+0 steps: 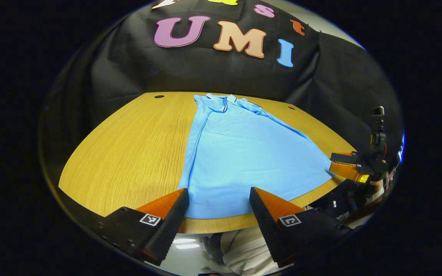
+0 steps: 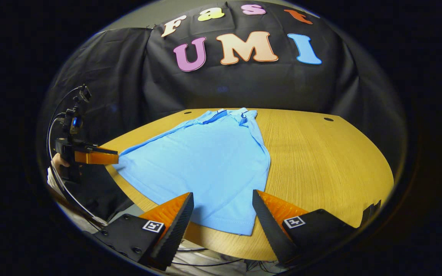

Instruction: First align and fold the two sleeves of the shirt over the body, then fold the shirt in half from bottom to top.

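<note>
Left gripper view: shirt (image 1: pixel 240 161) flat on table (image 1: pixel 129 153).

shirt (image 1: pixel 240 161) sleeves folded under, hidden, person's hand (image 2: pixel 56 160) mostly hidden

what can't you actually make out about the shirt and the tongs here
- Sleeves: in both views the shirt lies flat as one narrow panel on the table; any sleeves folded under or over cannot be traced.
- Hem corners: in the left gripper view the left tongs cover part of the near hem.
- Right tongs: open here; seen far off in the left gripper view, their gap is too small to judge.
</note>
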The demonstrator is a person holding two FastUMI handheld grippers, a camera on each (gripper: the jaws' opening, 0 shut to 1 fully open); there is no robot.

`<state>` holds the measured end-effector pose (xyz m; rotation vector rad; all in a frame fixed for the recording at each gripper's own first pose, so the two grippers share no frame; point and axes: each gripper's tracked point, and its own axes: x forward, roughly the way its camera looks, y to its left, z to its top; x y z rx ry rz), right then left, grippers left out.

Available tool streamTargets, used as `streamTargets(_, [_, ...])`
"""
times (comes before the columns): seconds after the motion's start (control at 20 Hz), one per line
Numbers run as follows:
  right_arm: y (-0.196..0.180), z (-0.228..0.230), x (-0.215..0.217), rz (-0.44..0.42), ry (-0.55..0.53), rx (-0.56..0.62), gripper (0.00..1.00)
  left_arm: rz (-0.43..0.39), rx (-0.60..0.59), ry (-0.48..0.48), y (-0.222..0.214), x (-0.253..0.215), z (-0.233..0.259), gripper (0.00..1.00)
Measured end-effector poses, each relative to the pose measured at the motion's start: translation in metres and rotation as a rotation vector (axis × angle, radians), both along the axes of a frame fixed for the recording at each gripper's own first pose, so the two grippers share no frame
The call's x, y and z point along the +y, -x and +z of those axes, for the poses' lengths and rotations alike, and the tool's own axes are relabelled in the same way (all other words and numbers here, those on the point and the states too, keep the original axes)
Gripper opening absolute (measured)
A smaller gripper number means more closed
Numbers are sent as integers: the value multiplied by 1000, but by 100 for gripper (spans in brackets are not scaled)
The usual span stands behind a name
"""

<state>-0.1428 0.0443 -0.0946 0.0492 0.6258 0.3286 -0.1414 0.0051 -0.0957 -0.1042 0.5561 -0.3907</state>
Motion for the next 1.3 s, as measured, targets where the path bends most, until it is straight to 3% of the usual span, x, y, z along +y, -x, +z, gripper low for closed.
streamTargets(0.25, [3, -2, 4, 20, 39, -28, 97, 26, -3, -59, 1, 5, -13, 95])
streamTargets(0.4, [1, -2, 9, 23, 16, -41, 98, 62, -17, -44, -3, 5, -12, 93])
streamTargets(0.45, [1, -2, 10, 22, 16, -47, 90, 62, -23, -50, -5, 4, -12, 93])
streamTargets(0.5, [1, -4, 13, 26, 9, -49, 95, 71, -31, -69, -6, 7, -15, 92])
streamTargets(0.6, [0, -5, 18, 26, -10, -56, 84, 82, -48, -66, -9, 5, -14, 82])
streamTargets(0.65, [-1, -6, 20, 24, -19, -59, 77, 80, -47, -59, -10, 3, -15, 72])
streamTargets(0.7, [-2, -6, 23, 26, -27, -58, 62, 70, -48, -32, -10, -1, -14, 65])
streamTargets(0.75, [0, -7, 29, 33, -40, -55, 62, 64, -44, -1, -10, -7, -12, 43])
streamTargets(0.85, [-1, -7, 34, 37, -56, -51, 34, 51, -30, 55, -11, -12, -11, 13])
streamTargets(0.95, [0, -7, 35, 32, -71, -48, 13, 56, -17, 102, -13, -12, -12, 0])
streamTargets(1.05, [0, -8, 35, 23, -86, -38, 11, 58, -23, 144, -12, -11, -9, 0])
streamTargets(1.1, [-1, -8, 35, 21, -91, -32, 3, 57, -29, 160, -11, -11, -8, 0])
streamTargets(1.3, [-2, -6, 37, 16, -68, -47, 3, 55, -38, 165, -13, -11, -9, 0])
